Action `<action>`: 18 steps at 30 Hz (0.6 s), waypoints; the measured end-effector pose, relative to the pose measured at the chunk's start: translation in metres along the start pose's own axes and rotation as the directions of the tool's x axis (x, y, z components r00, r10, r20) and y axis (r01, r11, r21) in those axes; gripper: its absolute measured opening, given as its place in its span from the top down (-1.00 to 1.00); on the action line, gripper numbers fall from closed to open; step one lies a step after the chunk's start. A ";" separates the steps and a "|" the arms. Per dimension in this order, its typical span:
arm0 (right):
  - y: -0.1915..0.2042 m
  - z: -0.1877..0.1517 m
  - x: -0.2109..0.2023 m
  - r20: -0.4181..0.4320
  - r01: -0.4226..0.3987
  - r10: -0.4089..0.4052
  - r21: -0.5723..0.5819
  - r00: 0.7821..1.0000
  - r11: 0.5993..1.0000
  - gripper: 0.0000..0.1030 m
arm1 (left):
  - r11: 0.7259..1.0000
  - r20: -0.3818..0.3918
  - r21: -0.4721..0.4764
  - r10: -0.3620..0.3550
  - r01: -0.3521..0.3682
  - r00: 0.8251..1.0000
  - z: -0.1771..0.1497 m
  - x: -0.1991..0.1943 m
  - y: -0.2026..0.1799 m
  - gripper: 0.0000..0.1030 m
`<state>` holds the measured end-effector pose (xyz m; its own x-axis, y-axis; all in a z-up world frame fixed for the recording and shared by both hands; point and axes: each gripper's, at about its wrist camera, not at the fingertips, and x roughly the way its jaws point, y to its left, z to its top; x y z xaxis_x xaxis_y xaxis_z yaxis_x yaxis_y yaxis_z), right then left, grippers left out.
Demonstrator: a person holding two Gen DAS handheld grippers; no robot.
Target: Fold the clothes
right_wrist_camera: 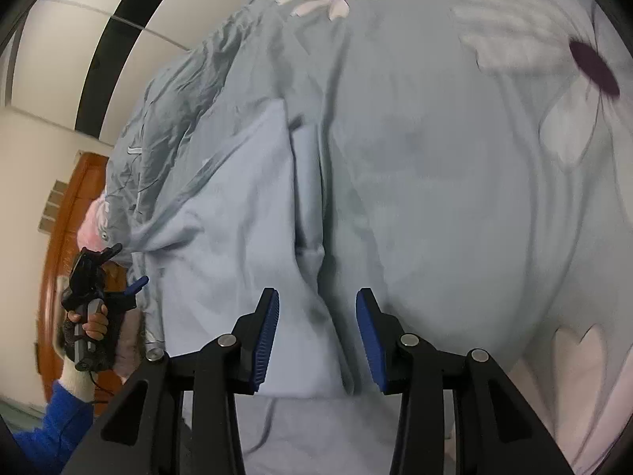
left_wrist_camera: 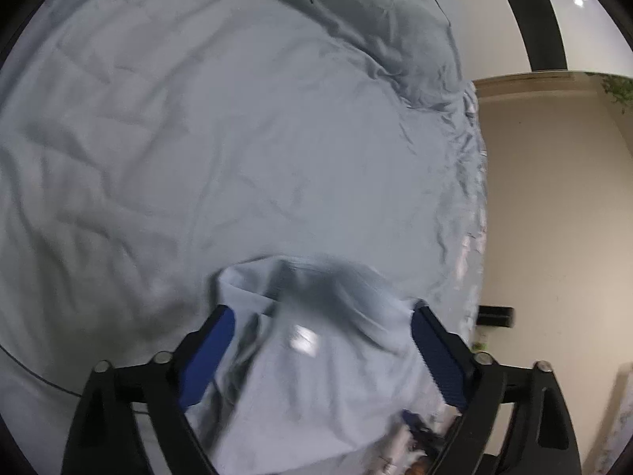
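A pale blue garment [left_wrist_camera: 316, 356] lies on the bed, bunched between the blue pads of my left gripper [left_wrist_camera: 322, 316], which is open wide above it. In the right wrist view the same garment [right_wrist_camera: 237, 217] lies spread over the flowered bedcover with a long fold down its middle. My right gripper [right_wrist_camera: 316, 301] is open just above the garment's near edge. The left gripper [right_wrist_camera: 99, 277], held in a hand, shows at the garment's left edge.
The bed is covered by a grey-blue sheet [left_wrist_camera: 198, 138] and a bedcover with large flowers [right_wrist_camera: 514, 79]. The bed's edge runs along the right of the left view, with a beige floor [left_wrist_camera: 554, 198] beyond. A wooden door [right_wrist_camera: 63, 217] stands at left.
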<state>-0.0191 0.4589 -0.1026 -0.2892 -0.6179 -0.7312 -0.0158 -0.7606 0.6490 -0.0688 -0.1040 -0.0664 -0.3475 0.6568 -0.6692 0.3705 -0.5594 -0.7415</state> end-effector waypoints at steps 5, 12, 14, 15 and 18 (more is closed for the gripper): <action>-0.008 -0.009 0.010 -0.025 -0.018 0.018 0.029 1.000 0.999 0.19 | 0.981 0.032 -0.154 -0.117 0.121 0.993 0.011 -0.009 0.004 -0.89; -0.005 -0.007 0.027 -0.037 -0.036 0.036 0.011 0.999 0.999 0.19 | 0.939 0.059 0.332 0.078 -0.094 0.995 -0.075 0.034 -0.083 -0.87; -0.003 -0.005 0.029 -0.033 -0.032 0.032 -0.004 0.999 0.999 0.19 | 0.887 0.063 0.431 0.155 -0.167 0.986 -0.107 0.070 -0.099 -0.70; -0.002 -0.005 0.031 -0.031 -0.033 0.033 -0.010 0.999 0.999 0.19 | 0.876 0.057 0.449 0.166 -0.174 0.984 -0.119 0.086 -0.101 -0.64; 0.000 -0.005 0.035 -0.027 -0.033 0.032 -0.025 0.999 0.999 0.19 | 0.822 0.081 0.506 0.257 -0.262 0.963 -0.154 0.121 -0.098 -0.22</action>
<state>-0.0246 0.4368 -0.1292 -0.2632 -0.6474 -0.7153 0.0179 -0.7446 0.6673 -0.0148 0.1077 -0.0674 -0.3097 0.4477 -0.8389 -0.0399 -0.8876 -0.4590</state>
